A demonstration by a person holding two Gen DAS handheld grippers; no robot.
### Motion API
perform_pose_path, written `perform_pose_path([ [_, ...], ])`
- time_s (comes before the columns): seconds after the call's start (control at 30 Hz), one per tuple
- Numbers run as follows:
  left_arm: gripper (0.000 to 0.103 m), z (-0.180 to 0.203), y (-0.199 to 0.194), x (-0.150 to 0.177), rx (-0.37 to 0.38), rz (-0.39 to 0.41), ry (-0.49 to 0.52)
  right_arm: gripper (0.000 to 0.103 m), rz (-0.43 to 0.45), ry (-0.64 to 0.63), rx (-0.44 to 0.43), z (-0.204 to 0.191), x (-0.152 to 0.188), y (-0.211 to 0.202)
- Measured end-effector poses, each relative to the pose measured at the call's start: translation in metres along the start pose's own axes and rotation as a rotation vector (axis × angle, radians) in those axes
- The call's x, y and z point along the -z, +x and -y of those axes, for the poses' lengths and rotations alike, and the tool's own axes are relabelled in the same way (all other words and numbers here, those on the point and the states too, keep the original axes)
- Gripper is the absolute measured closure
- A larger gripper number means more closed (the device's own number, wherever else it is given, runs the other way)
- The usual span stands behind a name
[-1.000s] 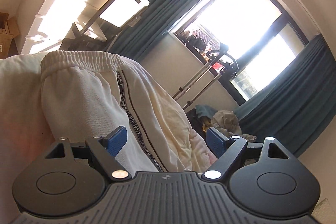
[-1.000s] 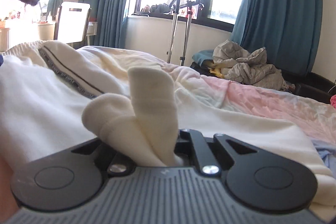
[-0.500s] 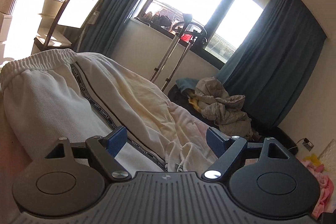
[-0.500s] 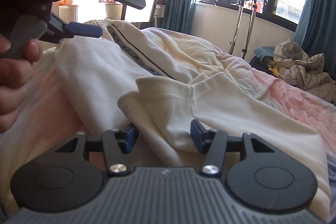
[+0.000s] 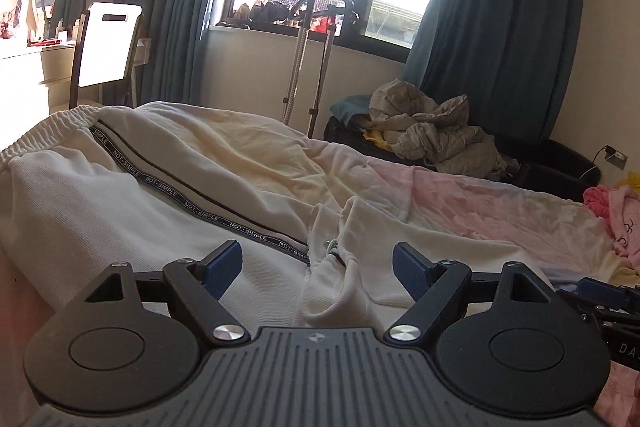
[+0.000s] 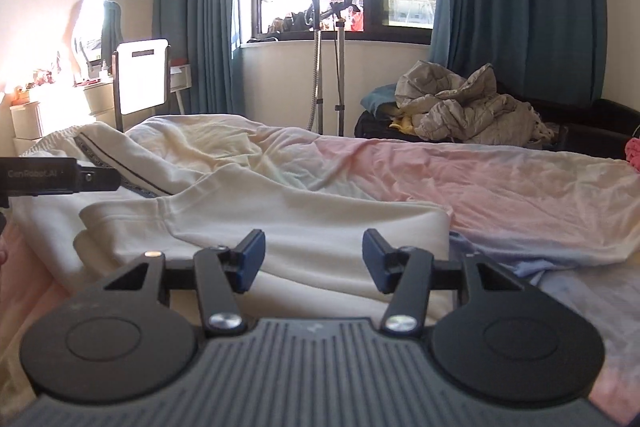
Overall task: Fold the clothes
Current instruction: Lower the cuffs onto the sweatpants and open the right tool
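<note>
**Cream trousers on the bed, both tools empty**

While the cream trousers [image 5: 132, 203] lie spread on the bed [image 6: 480, 179], their lower legs run under the left tool [image 5: 318, 267] and out of sight. Its blue pads stand wide apart, gripping nothing. The right tool [image 6: 313, 259] is likewise spread and empty above a folded edge of the cloth. A side tape [image 5: 200, 209] reads "NOT-SIMPLE" (repeated along the seam). Faint lettering on the left tool's body in the right view is hard to read.

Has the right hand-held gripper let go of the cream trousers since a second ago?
Yes. The right hand-held gripper opened and drew back; the cream trousers lie flat.
</note>
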State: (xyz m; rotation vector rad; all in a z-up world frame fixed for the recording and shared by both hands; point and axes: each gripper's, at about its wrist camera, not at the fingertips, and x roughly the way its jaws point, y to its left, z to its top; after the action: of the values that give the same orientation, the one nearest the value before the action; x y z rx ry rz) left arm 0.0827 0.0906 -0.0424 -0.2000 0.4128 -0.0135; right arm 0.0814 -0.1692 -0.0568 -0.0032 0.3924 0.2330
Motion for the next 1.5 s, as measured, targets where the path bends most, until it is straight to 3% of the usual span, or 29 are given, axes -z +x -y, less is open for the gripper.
perform_pose_path([
  [0.1,0.018,0.012,0.000,0.004,-0.013,0.003,0.065,0.049,-0.036,0.114,0.015,0.024,0.007,0.011],
  [0.27,0.018,0.027,0.000,0.011,-0.043,0.038,0.143,0.050,-0.088,0.143,0.031,0.035,0.028,0.027],
  [0.43,0.018,0.024,0.008,0.013,-0.078,0.024,0.135,0.050,-0.129,0.156,0.037,0.040,0.045,0.038],
  [0.7,0.018,0.003,0.036,0.017,-0.135,-0.134,0.024,0.049,-0.125,0.170,0.023,0.044,0.045,0.034],
  [1.13,0.018,0.003,0.042,0.022,-0.144,-0.150,0.026,0.049,-0.121,0.204,0.013,0.049,0.042,0.035],
  [1.4,0.017,0.004,0.043,0.022,-0.144,-0.155,0.021,0.048,-0.119,0.515,0.015,0.107,0.041,0.029],
  [1.43,0.017,0.004,0.042,0.022,-0.144,-0.155,0.020,0.048,-0.137,0.579,0.002,0.118,0.045,0.032],
  [1.5,0.017,0.004,0.042,0.021,-0.145,-0.153,0.019,0.048,-0.218,0.701,-0.107,0.133,0.056,0.043],
])
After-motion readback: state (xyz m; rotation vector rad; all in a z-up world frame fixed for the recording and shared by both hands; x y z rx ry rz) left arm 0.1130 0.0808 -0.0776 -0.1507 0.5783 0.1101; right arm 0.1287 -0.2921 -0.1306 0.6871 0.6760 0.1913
